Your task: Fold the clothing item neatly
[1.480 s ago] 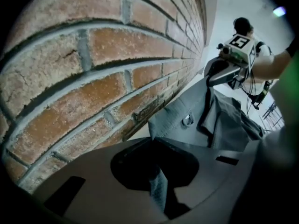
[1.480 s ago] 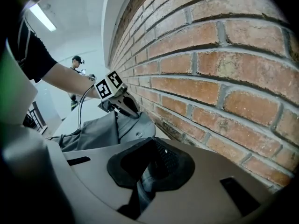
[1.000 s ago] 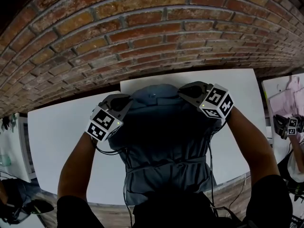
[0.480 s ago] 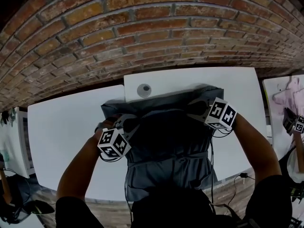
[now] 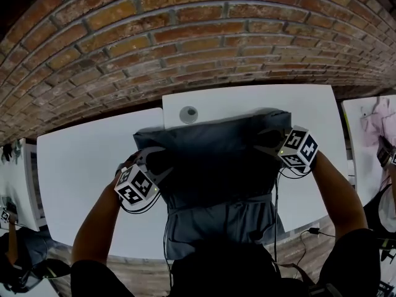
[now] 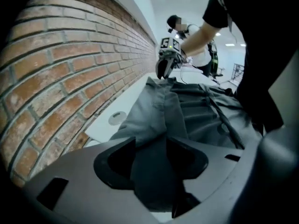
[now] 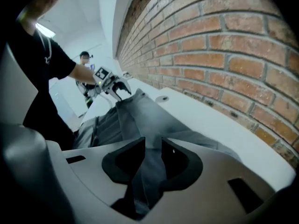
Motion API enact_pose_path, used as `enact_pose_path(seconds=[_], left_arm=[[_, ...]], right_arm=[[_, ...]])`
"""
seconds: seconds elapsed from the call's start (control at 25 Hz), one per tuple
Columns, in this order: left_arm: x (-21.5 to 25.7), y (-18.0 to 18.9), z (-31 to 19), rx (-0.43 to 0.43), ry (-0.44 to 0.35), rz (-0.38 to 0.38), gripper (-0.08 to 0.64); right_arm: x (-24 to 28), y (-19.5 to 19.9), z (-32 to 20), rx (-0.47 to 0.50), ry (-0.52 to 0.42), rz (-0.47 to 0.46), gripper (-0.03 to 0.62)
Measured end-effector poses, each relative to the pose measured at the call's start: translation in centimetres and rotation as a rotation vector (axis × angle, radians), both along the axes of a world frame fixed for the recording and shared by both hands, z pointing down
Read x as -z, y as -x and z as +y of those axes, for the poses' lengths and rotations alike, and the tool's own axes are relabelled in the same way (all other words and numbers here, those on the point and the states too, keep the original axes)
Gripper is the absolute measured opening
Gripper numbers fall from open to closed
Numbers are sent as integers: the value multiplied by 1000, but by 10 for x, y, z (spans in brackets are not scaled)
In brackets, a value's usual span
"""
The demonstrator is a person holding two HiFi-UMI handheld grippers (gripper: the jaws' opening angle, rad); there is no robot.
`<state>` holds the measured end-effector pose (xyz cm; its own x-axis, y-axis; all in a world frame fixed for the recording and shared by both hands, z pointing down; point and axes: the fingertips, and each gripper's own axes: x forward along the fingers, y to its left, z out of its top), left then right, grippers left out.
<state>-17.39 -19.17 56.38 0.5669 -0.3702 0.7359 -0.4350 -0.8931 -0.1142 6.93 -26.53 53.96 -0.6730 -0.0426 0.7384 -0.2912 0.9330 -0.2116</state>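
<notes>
The grey garment (image 5: 216, 166) lies flat on the white table (image 5: 80, 178) that butts against the brick wall (image 5: 185, 42). Its folded far edge stops short of the wall, just beside a round grey cap (image 5: 189, 113) set in the tabletop, and its near end droops over the table's front edge towards the person. There is a broad stretch of bare white top to the left of the cloth and a narrower one to the right before the table's side edge, with a thin bare band between the fold and the bricks. The left gripper (image 5: 159, 159) sits at the fold's left corner and the right gripper (image 5: 269, 140) at its right corner. Both have just been opening: each pair of jaws now stands apart with a strip of the grey cloth lying loose between them, no longer pinched. A second ago the two grippers held the cloth up nearer the wall, hiding the cap; since then they have come down and spread wider, the fold is laid on the table and the cap shows.
</notes>
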Motion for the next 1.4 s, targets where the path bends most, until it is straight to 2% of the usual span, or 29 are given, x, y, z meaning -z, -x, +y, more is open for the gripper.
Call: enact_pose_path(seconds=[0.12, 0.2, 0.28, 0.44, 0.52, 0.56, 0.68, 0.8, 0.88, 0.96, 1.04, 1.24, 1.4], left_arm=[[30, 3, -26, 142, -27, 119, 187], [42, -8, -44, 175, -54, 144, 187], [40, -28, -58, 162, -70, 130, 187], [4, -54, -67, 122, -28, 16, 187], [-20, -44, -67, 151, 16, -35, 187], [-27, -37, -68, 180, 37, -36, 187], [-35, -22, -72, 253, 74, 17, 187], [-38, -19, -73, 265, 103, 46, 187], [-39, -19, -75, 266, 121, 60, 187], [-39, -20, -76, 263, 112, 52, 189], [-38, -22, -75, 251, 96, 24, 178], [-39, -31, -68, 232, 80, -14, 77], [-35, -27, -69, 264, 32, -21, 81]], right_arm=[[36, 13, -38, -162, -123, -94, 109], [40, 24, -61, -220, -197, -79, 109], [26, 36, -73, -237, -222, -25, 109], [-25, 31, -74, -224, -187, 147, 109], [-42, 16, -71, -232, -173, 207, 109], [-46, 8, -70, -241, -167, 218, 109], [-50, -13, -67, -283, -137, 201, 109], [-46, -19, -63, -320, -124, 151, 109], [-50, -21, -64, -321, -159, 168, 106], [-56, -22, -64, -314, -184, 195, 103], [-59, -23, -64, -323, -168, 205, 101], [-59, -22, -64, -356, -143, 201, 98], [-57, -21, -65, -346, -138, 185, 98]])
